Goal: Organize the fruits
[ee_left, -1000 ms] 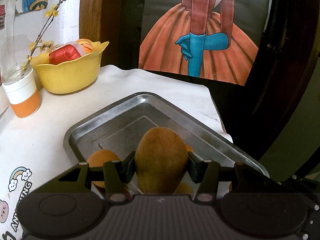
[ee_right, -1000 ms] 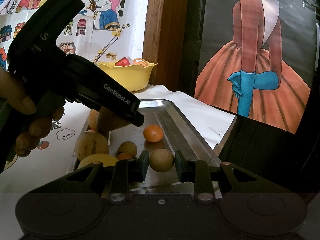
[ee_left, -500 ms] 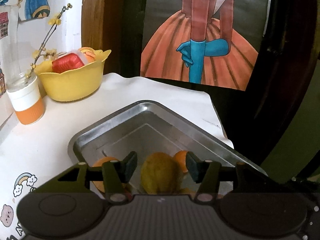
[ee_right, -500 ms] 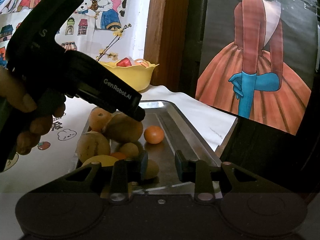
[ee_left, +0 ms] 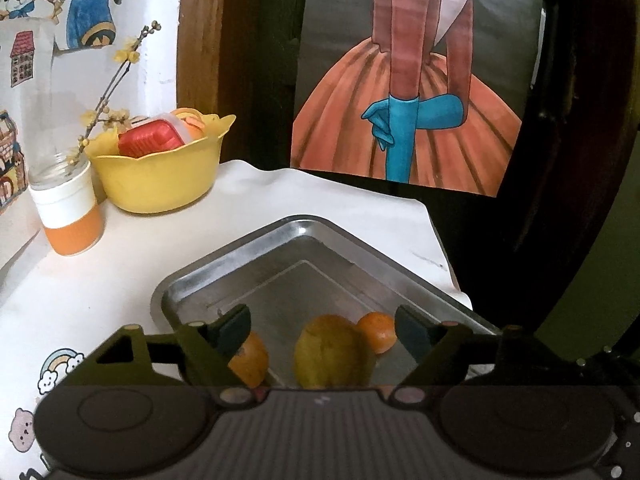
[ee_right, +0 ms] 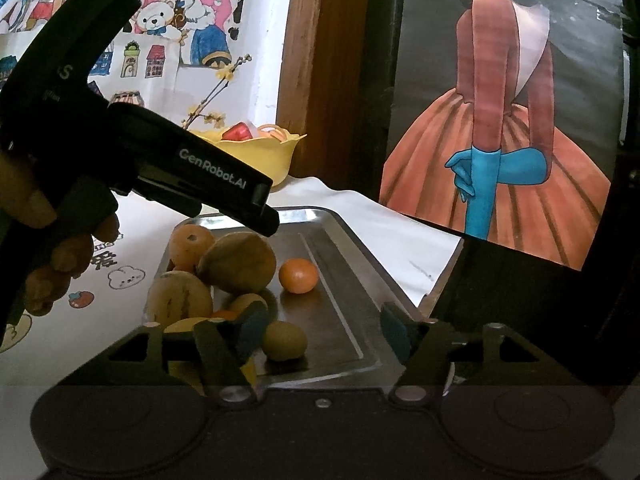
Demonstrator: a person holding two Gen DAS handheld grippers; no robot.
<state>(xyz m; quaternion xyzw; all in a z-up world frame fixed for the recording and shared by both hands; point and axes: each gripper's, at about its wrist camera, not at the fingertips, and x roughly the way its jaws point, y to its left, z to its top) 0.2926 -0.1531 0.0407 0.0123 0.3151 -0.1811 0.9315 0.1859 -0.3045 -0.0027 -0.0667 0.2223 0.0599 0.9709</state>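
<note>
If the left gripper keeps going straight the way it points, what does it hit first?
Probably the big yellow-brown fruit lying in the tray, right between the open fingers of the left gripper. The small orange sits just behind it. Depth is unclear.

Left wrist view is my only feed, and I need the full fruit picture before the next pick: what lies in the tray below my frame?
Observer: A striped yellow fruit sits at the near left side of the tray.
Operator: Is the right tool carrying anything?
Observer: No. It is open and empty, and a small brownish fruit lies on the tray floor beside its left finger.
Operator: Where does my left tool sit from the side?
Observer: Its tip hangs over the large brown fruit, which leans against an orange behind it.
</note>
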